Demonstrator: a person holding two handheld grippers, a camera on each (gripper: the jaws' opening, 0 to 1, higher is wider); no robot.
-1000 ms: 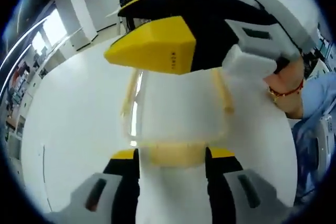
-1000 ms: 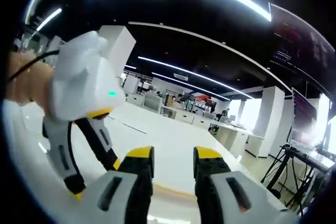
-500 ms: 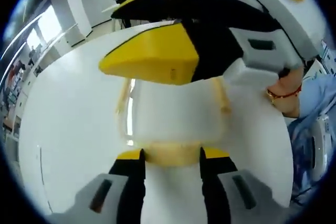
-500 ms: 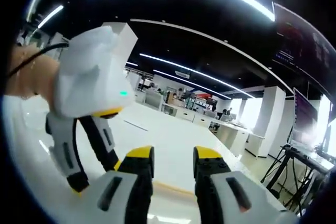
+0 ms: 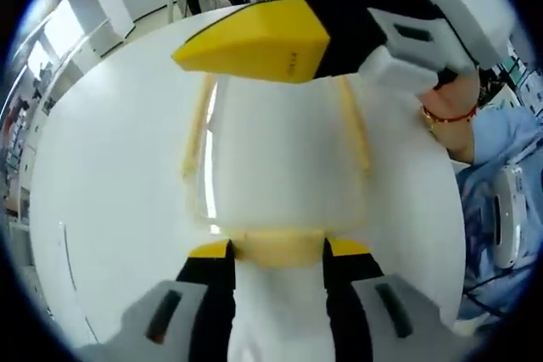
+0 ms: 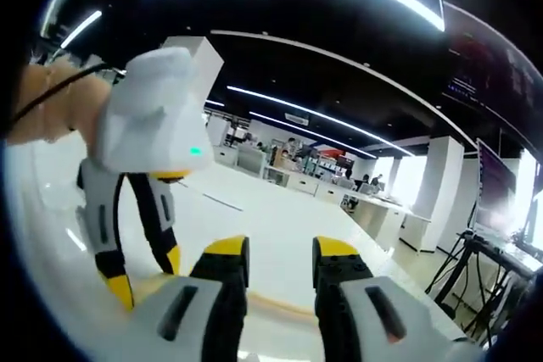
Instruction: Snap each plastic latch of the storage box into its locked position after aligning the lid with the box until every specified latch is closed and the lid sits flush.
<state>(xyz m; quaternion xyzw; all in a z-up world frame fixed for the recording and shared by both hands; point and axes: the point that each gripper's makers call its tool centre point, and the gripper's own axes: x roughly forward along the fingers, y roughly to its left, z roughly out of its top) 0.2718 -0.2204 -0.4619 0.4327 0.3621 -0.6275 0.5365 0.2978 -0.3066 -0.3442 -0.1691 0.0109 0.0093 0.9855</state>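
The storage box (image 5: pixel 280 158) has a frosted white lid and cream latches along its sides. Its near cream latch (image 5: pixel 277 247) fills the gap between the yellow tips of my left gripper (image 5: pixel 277 249), which is shut on it. My right gripper (image 5: pixel 254 40) reaches in from the upper right and hovers over the box's far end, hiding that end. In the right gripper view my right gripper (image 6: pixel 280 252) is open with nothing between its tips, above a cream box edge (image 6: pixel 271 304). The left gripper (image 6: pixel 144 273) points down at the left.
The box rests on a large white table (image 5: pixel 110 175). A hand with a red bracelet (image 5: pixel 450 116) and a blue sleeve (image 5: pixel 492 167) sit at the right. Beyond the table lies an open office with desks (image 6: pixel 339 197) and pillars.
The left gripper's tips drew slightly closer on the near latch, then held. The left view now takes in more of the lid. In the right gripper view the left gripper has sunk lower.
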